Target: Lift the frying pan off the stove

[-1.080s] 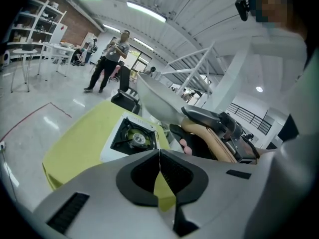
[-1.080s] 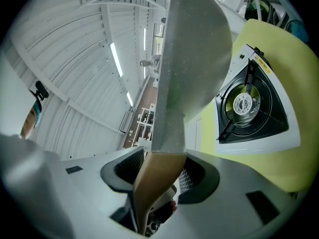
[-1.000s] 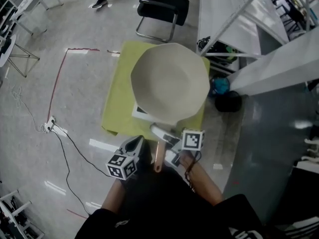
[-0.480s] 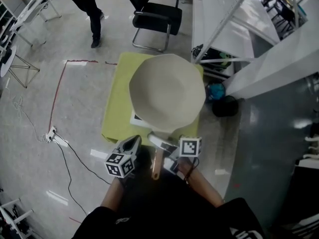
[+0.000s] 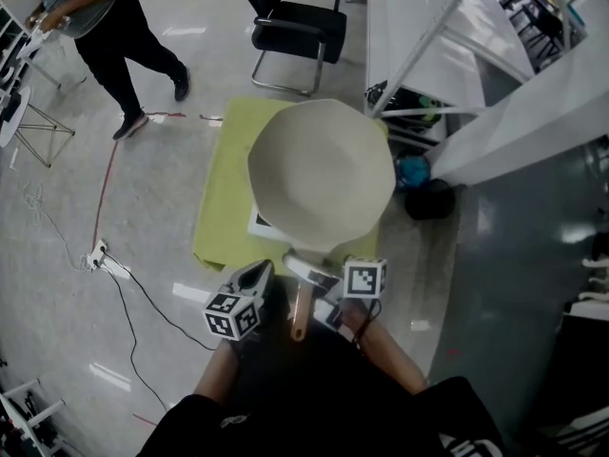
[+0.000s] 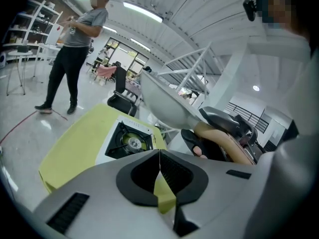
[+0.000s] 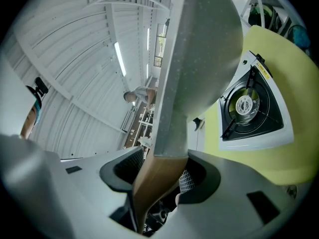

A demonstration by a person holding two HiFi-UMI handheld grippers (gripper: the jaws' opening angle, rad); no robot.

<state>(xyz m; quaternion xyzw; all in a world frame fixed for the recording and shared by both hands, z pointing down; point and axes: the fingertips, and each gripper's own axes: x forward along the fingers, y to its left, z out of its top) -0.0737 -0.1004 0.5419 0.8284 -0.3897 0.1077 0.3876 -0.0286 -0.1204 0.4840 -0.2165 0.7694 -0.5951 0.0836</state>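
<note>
The left gripper (image 6: 159, 169) is idle, its jaws pressed together on nothing, just left of the handle (image 5: 301, 310). The frying pan (image 5: 322, 174) hangs ahead of both grippers, clear above the stove (image 6: 127, 141) on the yellow-covered table (image 5: 221, 208), so the lift appears nearly complete. The right gripper (image 7: 160, 176) is clamped on the wooden handle, close behind the pan's socket. A good lift probably calls for a firm clamp against the pan's forward weight, a level rim and a straight rise.
</note>
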